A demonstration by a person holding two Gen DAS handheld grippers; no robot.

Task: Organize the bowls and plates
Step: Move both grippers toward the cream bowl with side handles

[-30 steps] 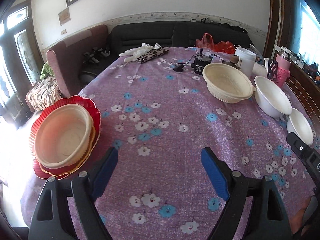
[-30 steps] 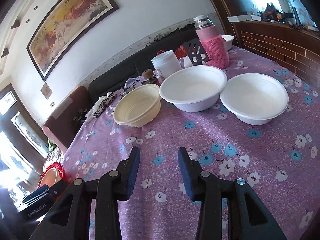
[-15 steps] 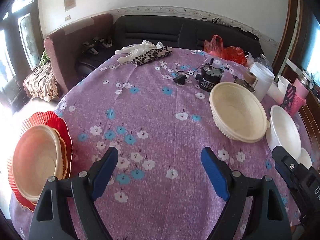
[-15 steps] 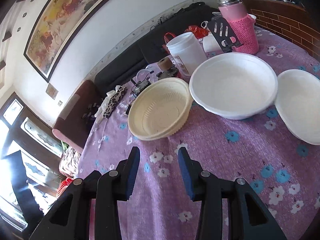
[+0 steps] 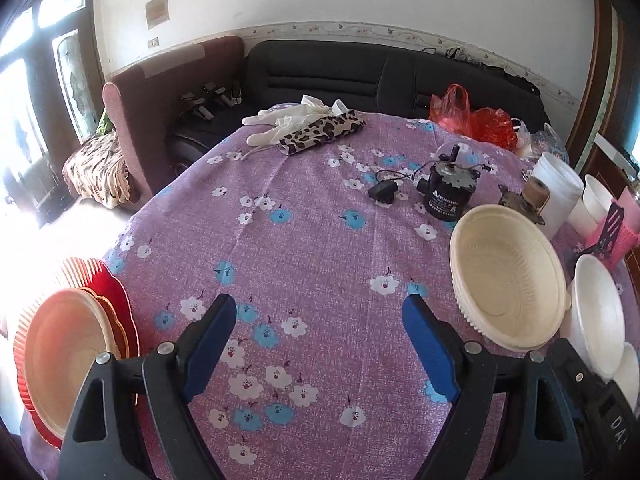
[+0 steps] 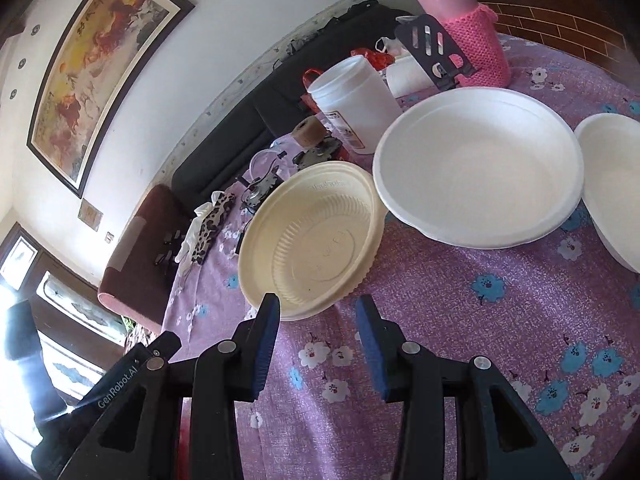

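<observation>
A cream ribbed bowl (image 6: 312, 240) sits on the purple flowered tablecloth (image 6: 460, 312), with a large white bowl (image 6: 480, 168) just right of it and another white bowl (image 6: 616, 184) at the right edge. My right gripper (image 6: 316, 308) is open and empty, its fingertips just short of the cream bowl's near rim. In the left wrist view my left gripper (image 5: 316, 312) stands wide open over bare cloth. The cream bowl (image 5: 508, 280) lies to its right, and a stack of a cream bowl on red and orange plates (image 5: 68, 352) to its left. The white bowl (image 5: 598, 316) shows at the right.
At the table's back stand a white plastic jar (image 6: 356, 104), a pink knit-covered flask (image 6: 464, 24), a black phone stand (image 6: 436, 52), a small black motor with cable (image 5: 448, 188) and a leopard-print pouch with white gloves (image 5: 316, 128). A dark sofa (image 5: 360, 76) runs behind.
Both grippers have swung leftward across the table. The cream bowl has come close under my right gripper's tips, and the red plate stack has slid to the left wrist view's left edge. Jaw openings look unchanged.
</observation>
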